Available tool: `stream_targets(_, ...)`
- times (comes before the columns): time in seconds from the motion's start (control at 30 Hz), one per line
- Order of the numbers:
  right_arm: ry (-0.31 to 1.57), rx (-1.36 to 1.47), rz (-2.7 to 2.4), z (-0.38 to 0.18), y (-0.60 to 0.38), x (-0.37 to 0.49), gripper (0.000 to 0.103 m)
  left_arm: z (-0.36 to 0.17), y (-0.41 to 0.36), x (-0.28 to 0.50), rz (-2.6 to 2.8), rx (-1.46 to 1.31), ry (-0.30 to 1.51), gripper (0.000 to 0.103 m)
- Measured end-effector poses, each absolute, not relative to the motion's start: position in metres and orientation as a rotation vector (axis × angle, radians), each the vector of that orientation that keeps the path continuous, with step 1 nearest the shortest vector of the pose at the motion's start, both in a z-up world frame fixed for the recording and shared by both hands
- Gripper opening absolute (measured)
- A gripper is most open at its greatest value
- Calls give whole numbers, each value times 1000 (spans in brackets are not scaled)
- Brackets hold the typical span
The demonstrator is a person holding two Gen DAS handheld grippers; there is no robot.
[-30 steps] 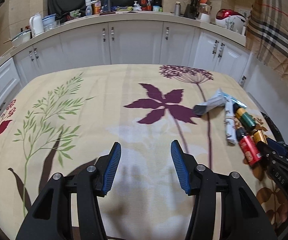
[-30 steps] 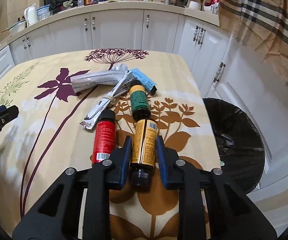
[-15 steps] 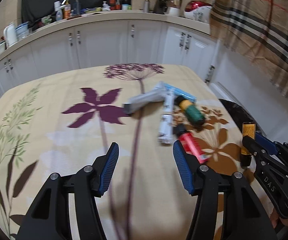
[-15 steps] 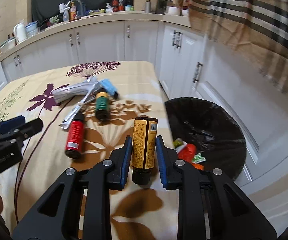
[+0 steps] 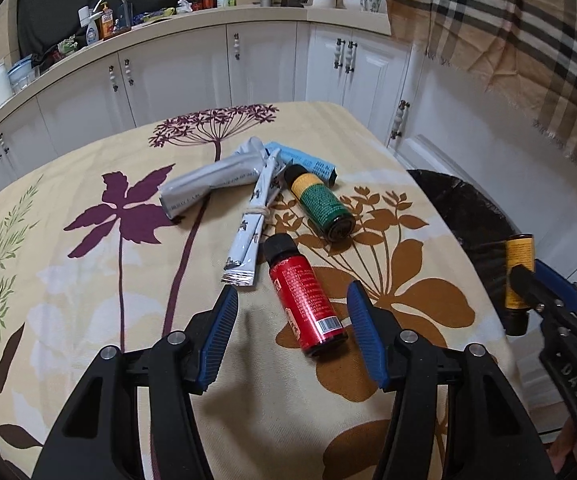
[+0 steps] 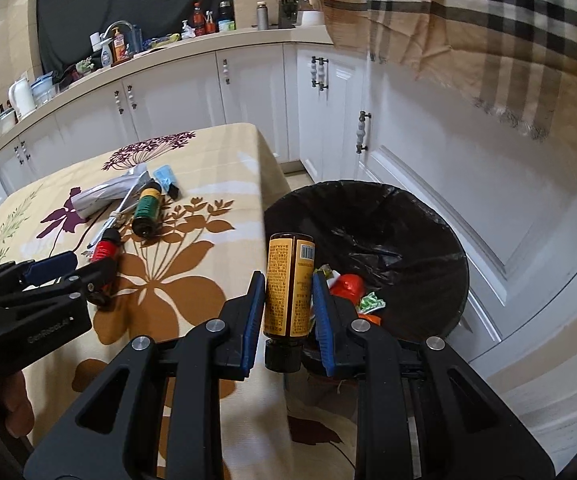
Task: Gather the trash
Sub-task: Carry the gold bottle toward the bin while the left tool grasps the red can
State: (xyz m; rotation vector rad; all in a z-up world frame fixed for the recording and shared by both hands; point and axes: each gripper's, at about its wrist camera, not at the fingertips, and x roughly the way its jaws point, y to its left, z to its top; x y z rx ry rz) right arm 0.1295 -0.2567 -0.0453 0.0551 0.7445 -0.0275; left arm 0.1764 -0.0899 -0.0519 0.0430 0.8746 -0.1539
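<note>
over the worktop (image 6: pixel 192 184) edge, right gripper (image 6: pixel 288 312) clenched on yellow bottle (image 6: pixel 288 288); carry it fully above the bin (image 6: pixel 440 240) before releasing. left gripper (image 5: pixel 288 336) released, straddling red bottle (image 5: pixel 308 304).

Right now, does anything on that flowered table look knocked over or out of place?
Yes. The red bottle and the green bottle lie on their sides on the tablecloth, beside crumpled wrappers. Nothing looks spilled.
</note>
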Motion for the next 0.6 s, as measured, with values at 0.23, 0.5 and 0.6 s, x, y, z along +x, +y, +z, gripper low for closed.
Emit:
stream_targets(0.23, 744, 66, -31, -49, -266, 130, 23, -58, -94, 180, -142, 70, 892, 29)
stream_targets(0.5, 743, 74, -39, -51, -271, 131, 23, -60, -95, 178, -135, 84, 888, 25)
stream_targets(0.6, 740, 76, -45, -51, -273, 130, 23, -57, -94, 176, -139, 78, 884, 25)
